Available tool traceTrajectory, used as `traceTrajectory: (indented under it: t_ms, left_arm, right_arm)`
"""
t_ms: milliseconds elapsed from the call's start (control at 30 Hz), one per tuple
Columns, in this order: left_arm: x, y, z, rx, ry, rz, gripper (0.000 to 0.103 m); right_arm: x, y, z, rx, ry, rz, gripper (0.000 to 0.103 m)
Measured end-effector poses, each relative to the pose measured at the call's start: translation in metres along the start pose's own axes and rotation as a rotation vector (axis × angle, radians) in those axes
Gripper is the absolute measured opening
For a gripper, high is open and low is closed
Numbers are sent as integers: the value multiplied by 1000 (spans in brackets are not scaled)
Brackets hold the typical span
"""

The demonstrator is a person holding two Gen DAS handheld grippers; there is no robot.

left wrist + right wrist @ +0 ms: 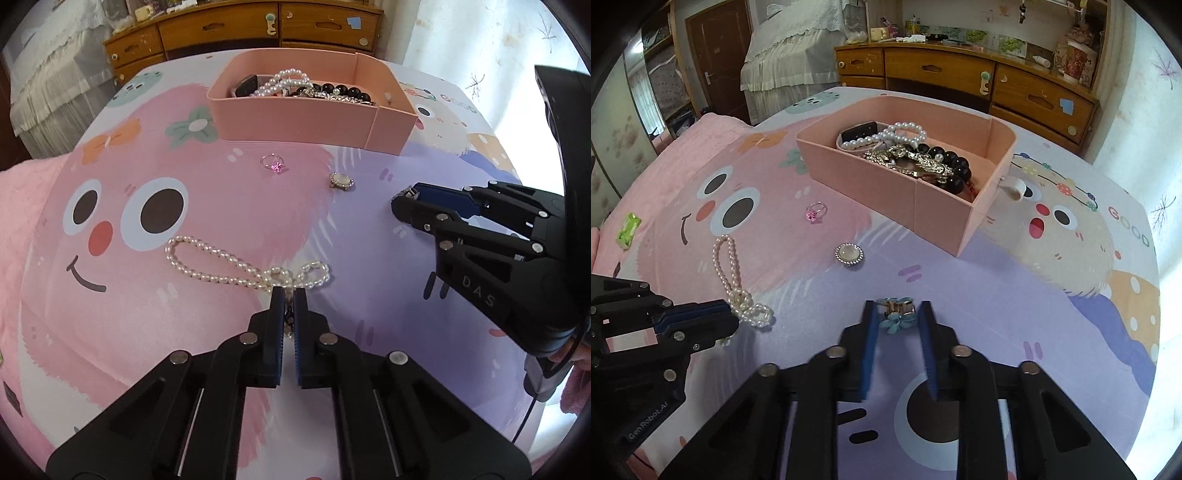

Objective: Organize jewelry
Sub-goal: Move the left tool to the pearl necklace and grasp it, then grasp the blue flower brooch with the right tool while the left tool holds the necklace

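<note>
**Grippers at the pearls and the blue flower clip**

Left gripper (289, 295) sits low over the cartoon-print cloth (369, 258), its two blue-padded fingers drawn close together at the knotted end of the pearl strand (236, 266). A small dark clasp shows in the narrow gap between the pads, so it looks clamped on that end, though the contact itself is partly hidden. The rest of the strand lies in a long loop on the pink part of the cloth, away from the gripper.

On the other side, the right gripper (897, 308) has its fingers apart, one on each side of a blue flower clip (897, 314) that lies on the purple area. Neither pad visibly presses on it.

Between the grippers and the pink box (953, 225) lie two loose pieces: a ring with a pink stone (814, 212) and, nearer the right gripper, a round pale brooch (849, 254) with a sparkly rim. Inside the box are white pearl beads (897, 134), black beads (955, 166), a gold chain piece and a dark watch.

A wooden dresser (960, 74) stands behind the surface.
</note>
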State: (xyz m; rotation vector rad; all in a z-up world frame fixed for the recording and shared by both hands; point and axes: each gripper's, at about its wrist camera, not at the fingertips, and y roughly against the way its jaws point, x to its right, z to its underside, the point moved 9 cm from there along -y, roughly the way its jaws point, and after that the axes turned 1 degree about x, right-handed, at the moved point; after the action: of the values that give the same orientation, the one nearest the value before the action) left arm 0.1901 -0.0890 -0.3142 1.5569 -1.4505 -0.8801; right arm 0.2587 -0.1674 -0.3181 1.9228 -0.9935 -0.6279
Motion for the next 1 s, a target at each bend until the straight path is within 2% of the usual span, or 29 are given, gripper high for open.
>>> traceTrajectory:
  t_ms: [200,400,767,1000]
  left_arm:
    - [-4,-1,4,-63,35,57,2]
    - [-12,8,9,-91,60,130,2]
    - [-20,70,-3,-43,-8,222,2]
    - [-30,75,-5,-51,-48,257,2]
  right_arm:
    - [4,5,4,-29,-47,-4,20]
    - [12,25,9,-47,-171,-7,20]
    - [16,91,2,59,-334,5,20]
    - [-2,119,9,75,-366,33,20]
